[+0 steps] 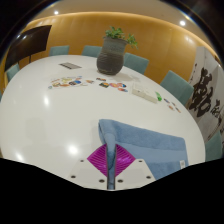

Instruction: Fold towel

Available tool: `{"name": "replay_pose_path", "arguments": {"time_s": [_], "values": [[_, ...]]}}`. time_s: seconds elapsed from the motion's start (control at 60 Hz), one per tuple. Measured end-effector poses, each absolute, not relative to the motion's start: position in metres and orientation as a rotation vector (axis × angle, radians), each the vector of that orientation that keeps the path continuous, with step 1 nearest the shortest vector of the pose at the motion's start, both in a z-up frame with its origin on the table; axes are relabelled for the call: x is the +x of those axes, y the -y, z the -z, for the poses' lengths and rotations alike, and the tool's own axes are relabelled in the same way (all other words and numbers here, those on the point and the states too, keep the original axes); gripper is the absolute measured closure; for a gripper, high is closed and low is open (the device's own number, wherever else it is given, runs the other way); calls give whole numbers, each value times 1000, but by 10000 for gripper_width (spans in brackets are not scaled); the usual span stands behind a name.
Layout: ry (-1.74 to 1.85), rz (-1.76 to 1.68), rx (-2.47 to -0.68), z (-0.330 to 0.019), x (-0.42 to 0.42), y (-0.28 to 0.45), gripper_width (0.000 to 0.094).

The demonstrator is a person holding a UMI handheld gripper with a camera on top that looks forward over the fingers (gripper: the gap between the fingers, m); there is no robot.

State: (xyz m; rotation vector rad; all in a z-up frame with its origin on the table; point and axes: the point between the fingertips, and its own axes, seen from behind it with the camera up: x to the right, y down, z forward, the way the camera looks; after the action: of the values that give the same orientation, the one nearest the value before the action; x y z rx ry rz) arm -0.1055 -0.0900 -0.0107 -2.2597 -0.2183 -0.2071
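Note:
A light blue towel [145, 140] lies on the white table [40, 115], spread just ahead of and to the right of my fingers. My gripper [111, 160] is shut on the towel's near left edge: a thin fold of blue cloth runs up between the two magenta pads [98, 159], which press together on it. The part of the towel below the fingers is hidden.
A potted plant in a grey pot [111, 56] stands at the table's far side. Cards and small papers [95, 83] lie scattered in the middle of the table. Teal chairs [178, 86] ring the table. A scroll with black calligraphy [206, 98] hangs at the right.

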Motion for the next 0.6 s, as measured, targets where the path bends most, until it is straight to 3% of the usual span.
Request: {"name": "replay_pose_path", "arguments": {"time_s": [0.117,0.25,0.367,0.45,0.533,0.6], "values": [[156,-14,-2320,-6,-135,94,868],[60,-402,-2238,-81,-193,97,868],[-13,-509,-2142,-137,-167,87,869],[-81,-449,-2163,-130,-121,76,866],[-134,-339,-2257,-83,-70,76,844],[-169,-284,-2335,-49,-40,81,695]]}}
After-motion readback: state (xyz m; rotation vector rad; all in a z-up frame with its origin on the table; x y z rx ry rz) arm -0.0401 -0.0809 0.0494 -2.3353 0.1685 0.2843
